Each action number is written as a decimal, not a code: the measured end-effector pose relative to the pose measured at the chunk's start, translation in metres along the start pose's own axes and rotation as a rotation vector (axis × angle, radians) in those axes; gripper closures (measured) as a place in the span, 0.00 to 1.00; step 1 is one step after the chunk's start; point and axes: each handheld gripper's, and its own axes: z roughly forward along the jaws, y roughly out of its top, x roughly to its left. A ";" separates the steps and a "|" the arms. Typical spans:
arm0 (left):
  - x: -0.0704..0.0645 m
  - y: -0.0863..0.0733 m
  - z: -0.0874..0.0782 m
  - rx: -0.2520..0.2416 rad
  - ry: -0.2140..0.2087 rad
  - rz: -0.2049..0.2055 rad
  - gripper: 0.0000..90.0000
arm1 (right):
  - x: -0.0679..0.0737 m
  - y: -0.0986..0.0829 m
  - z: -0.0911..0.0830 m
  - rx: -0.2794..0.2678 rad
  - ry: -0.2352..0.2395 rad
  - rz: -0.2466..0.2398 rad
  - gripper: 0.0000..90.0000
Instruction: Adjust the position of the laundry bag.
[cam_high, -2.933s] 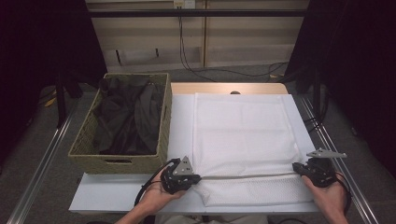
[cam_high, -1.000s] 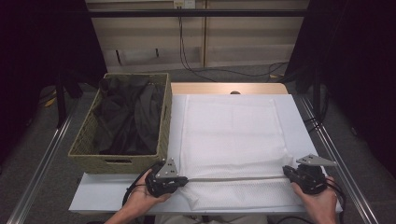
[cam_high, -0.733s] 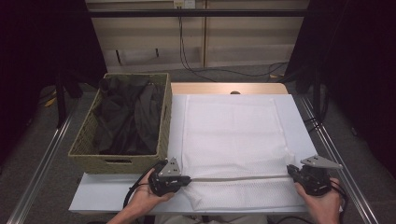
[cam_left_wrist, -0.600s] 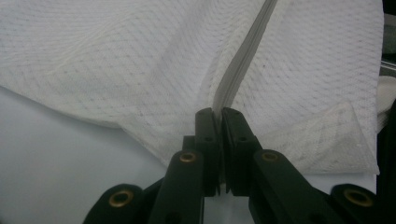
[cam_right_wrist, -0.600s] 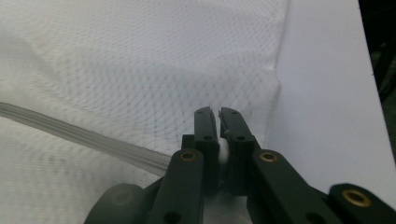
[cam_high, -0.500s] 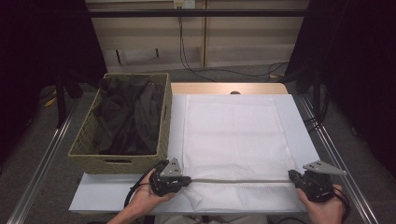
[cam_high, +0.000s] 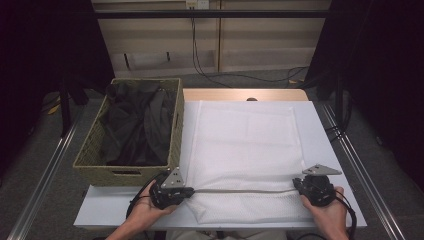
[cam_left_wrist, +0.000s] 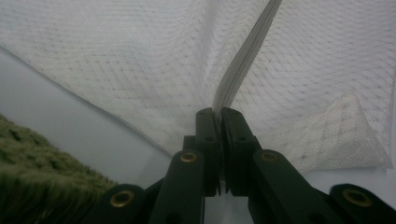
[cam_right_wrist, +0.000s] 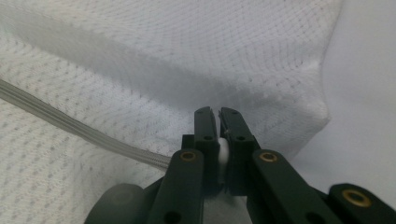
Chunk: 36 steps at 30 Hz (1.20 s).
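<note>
A white table (cam_high: 320, 125) is seen from the high view, with a woven basket (cam_high: 95, 170) of dark clothing (cam_high: 135, 130) set at its left edge. A white mesh laundry bag (cam_high: 245, 145) is spread flat over the table's middle, its near portion crossed by a grey zipper band (cam_high: 240, 190) drawn taut from side to side.

The left gripper (cam_high: 172, 190) is clamped on the band's left end; in the left gripper view the jaws are seen pressed together on the grey tape (cam_left_wrist: 243, 56). The right gripper (cam_high: 314, 187) is closed at the right end, where a small white piece (cam_right_wrist: 223, 151), judged to be the zipper pull, is pinched between the jaws, though its nature cannot be told for certain.

Compared with the earlier frames, both grippers have been drawn nearer the table's front edge, and the band's line has been pulled down with them. The near part of the bag is thereby judged to be tensioned and straightened, ready for zipping or for a fold.
</note>
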 end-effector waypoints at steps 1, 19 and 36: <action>0.001 -0.002 -0.001 -0.011 -0.001 -0.006 0.96 | 0.001 0.001 0.002 -0.003 -0.002 -0.002 0.96; 0.004 -0.022 -0.025 0.005 0.004 -0.016 0.96 | 0.025 0.025 0.032 -0.037 -0.022 -0.102 0.96; -0.003 -0.010 -0.010 -0.026 -0.019 -0.023 0.93 | 0.007 0.008 -0.002 -0.035 0.023 -0.036 0.96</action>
